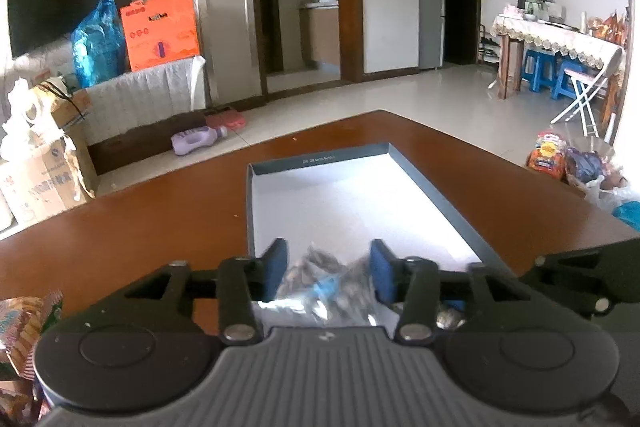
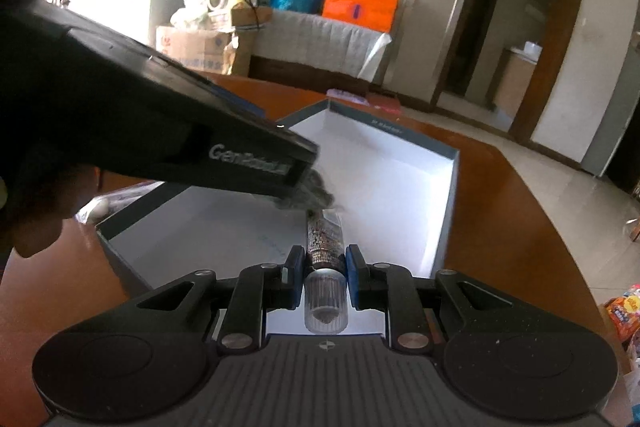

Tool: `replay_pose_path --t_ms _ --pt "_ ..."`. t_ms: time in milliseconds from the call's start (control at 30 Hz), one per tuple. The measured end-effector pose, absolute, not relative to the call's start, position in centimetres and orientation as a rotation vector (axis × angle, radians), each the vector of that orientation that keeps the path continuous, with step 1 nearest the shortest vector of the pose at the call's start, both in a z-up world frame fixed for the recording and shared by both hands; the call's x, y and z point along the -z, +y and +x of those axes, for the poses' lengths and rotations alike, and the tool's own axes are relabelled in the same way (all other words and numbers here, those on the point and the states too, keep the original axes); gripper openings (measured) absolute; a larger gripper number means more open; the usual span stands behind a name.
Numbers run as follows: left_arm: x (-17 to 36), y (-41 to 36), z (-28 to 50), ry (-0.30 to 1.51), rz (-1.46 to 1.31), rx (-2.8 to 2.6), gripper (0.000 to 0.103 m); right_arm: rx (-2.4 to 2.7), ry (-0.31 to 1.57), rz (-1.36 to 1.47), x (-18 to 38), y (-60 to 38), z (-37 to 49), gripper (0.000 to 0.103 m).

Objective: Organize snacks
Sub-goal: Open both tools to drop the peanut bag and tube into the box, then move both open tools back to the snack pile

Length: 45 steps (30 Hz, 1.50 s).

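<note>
While the left gripper (image 1: 328,269) jaws part around a clear snack packet (image 1: 320,283), the right gripper (image 2: 322,267) clamps a capped tube (image 2: 325,259) over the box (image 2: 448,187) (little packed yet).

The left gripper (image 1: 328,269) is hanging open over a clear snack bag (image 1: 324,287) lying in the tray (image 1: 320,163).

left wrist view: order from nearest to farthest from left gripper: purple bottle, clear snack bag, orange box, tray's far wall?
1. clear snack bag, between the left gripper's jaws.
2. tray's far wall, ahead on the table.
3. purple bottle, floor, left.
4. orange box, on the left cabinet.
</note>
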State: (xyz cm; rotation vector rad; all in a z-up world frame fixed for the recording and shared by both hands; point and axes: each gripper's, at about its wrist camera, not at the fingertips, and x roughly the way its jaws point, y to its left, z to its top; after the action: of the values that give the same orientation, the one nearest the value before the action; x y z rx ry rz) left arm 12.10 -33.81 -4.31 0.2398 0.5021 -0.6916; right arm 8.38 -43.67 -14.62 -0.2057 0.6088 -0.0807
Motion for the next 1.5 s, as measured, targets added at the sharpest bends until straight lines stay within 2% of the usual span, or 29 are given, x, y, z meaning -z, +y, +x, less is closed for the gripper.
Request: replay_pose_path --t_ms 33,100,167,200,267,533,800,933,1000,1133,1267,1500 --pt "4.2 -33.8 12.1 0.495 0.236 0.688 0.058 0.075 0.607 -0.206 14.5 -43.6 8.3 0.024" --pt "4.1 -33.3 12.0 0.493 0.230 0.696 0.059 0.064 0.606 -0.209 14.3 -43.4 8.2 0.031" --pt "3.9 -33.1 12.0 0.504 0.224 0.693 0.062 0.056 0.602 -0.232 13.9 -43.1 8.0 0.059" --pt "3.9 -32.9 11.8 0.507 0.218 0.695 0.064 0.047 0.602 -0.246 13.6 -42.9 7.8 0.061" --pt "3.5 -32.6 11.6 0.507 0.210 0.695 0.069 0.030 0.605 -0.274 13.1 -42.7 7.4 0.062" --pt "2.3 -30.3 10.0 0.480 0.199 0.681 0.069 0.005 0.561 -0.263 10.4 -42.9 5.2 0.067" --pt "0.5 -26.5 8.3 0.468 0.185 0.633 0.069 -0.028 0.507 -0.253 9.4 -42.2 4.1 0.080" --pt "-0.5 -23.5 7.7 0.467 0.155 0.593 0.069 -0.015 0.513 -0.285 9.4 -41.0 4.2 0.091" --pt "-0.8 -21.7 7.2 0.466 0.146 0.567 0.069 -0.008 0.517 -0.272 9.3 -40.6 4.5 0.091" --pt "-0.9 -17.7 5.8 0.454 0.134 0.504 0.082 0.001 0.488 -0.227 8.9 -39.8 4.3 0.097" --pt "-0.2 -13.5 4.5 0.477 0.122 0.451 0.082 0.022 0.444 -0.181 8.2 -39.0 3.6 0.102" --pt "1.4 -6.8 2.4 0.506 0.106 0.381 0.082 0.063 0.418 -0.099 7.9 -38.1 2.1 0.103"
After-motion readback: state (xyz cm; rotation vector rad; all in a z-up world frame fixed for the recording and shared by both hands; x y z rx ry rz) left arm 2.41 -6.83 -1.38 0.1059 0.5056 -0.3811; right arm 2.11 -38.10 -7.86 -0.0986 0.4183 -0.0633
